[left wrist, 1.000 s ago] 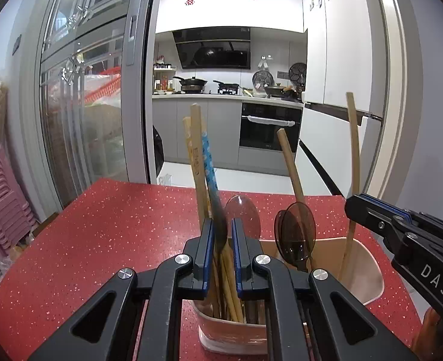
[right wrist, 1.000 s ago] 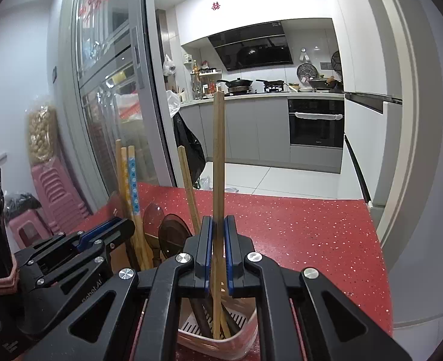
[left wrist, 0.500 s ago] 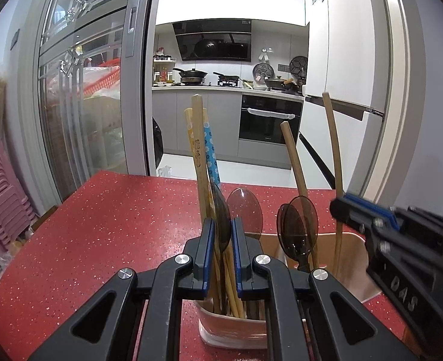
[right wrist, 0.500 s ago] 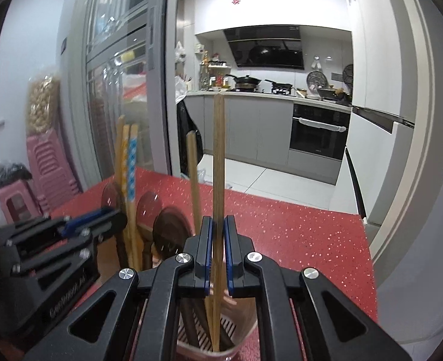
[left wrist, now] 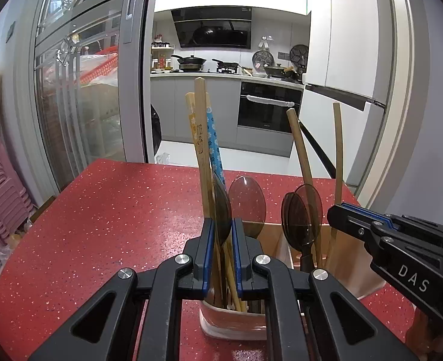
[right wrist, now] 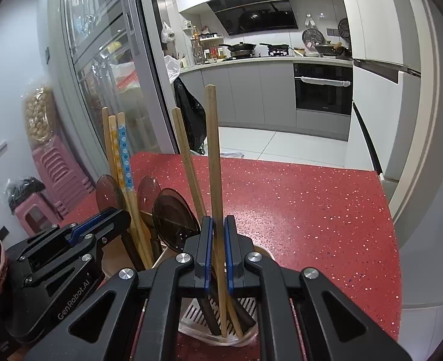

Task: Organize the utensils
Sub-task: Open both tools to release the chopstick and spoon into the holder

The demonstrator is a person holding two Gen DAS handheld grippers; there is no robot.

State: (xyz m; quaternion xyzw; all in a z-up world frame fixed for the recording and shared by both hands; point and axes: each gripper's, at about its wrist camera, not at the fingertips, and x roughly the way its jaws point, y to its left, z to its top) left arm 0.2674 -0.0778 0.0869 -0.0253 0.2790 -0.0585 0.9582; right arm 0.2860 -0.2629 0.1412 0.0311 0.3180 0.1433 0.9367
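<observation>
A pale utensil holder (left wrist: 233,322) stands on the red table (left wrist: 107,216), filled with several chopsticks and brown translucent spoons. My left gripper (left wrist: 221,228) is shut on a brown spoon (left wrist: 221,207) standing in the holder's left compartment, beside patterned chopsticks (left wrist: 205,138). My right gripper (right wrist: 218,225) is shut on a plain wooden chopstick (right wrist: 214,156) that stands in the right compartment with its tip on the slotted floor (right wrist: 218,316). The right gripper also shows in the left wrist view (left wrist: 335,215). The left gripper shows in the right wrist view (right wrist: 122,216).
The red speckled table (right wrist: 296,210) extends ahead to its far edge, with a kitchen beyond. Glass cabinet doors (left wrist: 80,96) stand at the left. Pink stacked stools (right wrist: 56,171) sit on the floor at the left. A white fridge (left wrist: 350,60) is at the right.
The right gripper's chopstick has sunk lower into the holder's right compartment. The left gripper stays shut on the spoon in the left compartment.
</observation>
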